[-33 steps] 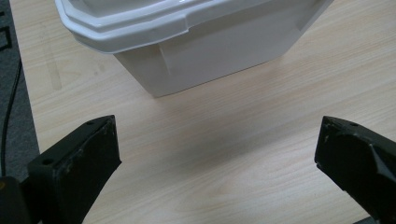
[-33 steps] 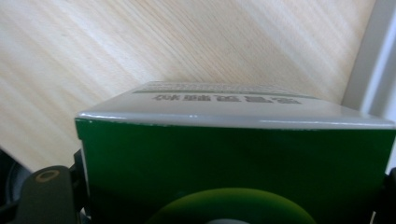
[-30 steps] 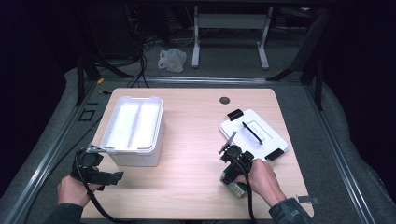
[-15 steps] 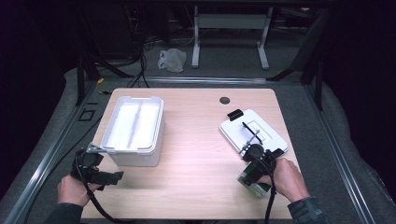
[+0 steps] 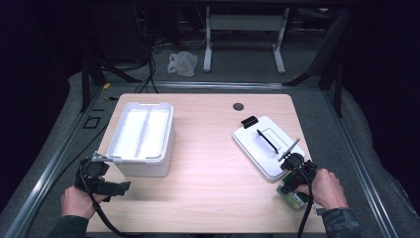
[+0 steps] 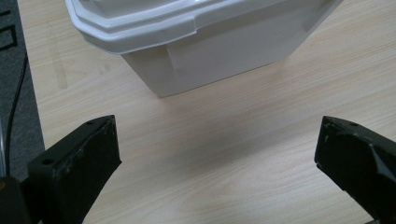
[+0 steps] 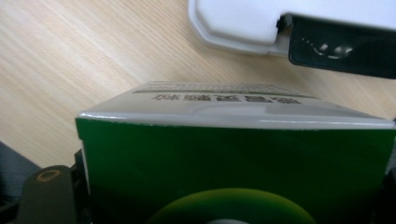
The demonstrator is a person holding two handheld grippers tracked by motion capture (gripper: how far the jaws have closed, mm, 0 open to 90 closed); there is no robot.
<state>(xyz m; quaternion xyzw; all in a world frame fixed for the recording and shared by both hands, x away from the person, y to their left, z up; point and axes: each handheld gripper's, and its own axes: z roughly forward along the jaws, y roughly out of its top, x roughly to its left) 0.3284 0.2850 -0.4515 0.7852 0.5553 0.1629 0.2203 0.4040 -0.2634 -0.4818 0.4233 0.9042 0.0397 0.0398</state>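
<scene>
A green and white box [image 7: 233, 154] sits between the jaws of my right gripper [image 5: 292, 191], which is shut on it near the table's front right corner; the box [image 5: 289, 194] shows under the hand in the high view. Just beyond it lies a white lid [image 5: 267, 145] with black clips and a black handle; its corner [image 7: 243, 28] is close ahead. My left gripper [image 5: 101, 181] is open at the front left, its jaws wide apart over bare wood. An open white bin [image 5: 141, 136] stands right in front of it, its near corner [image 6: 187, 51] close.
The wooden table [image 5: 208, 168] has a round cable hole [image 5: 238, 106] at the back. Grey floor, metal rails and cables surround the table. A white bag [image 5: 182, 63] lies on the floor behind.
My right gripper has carried the green box to the right and toward the front right corner, past the lid's near end. The left gripper has stayed put.
</scene>
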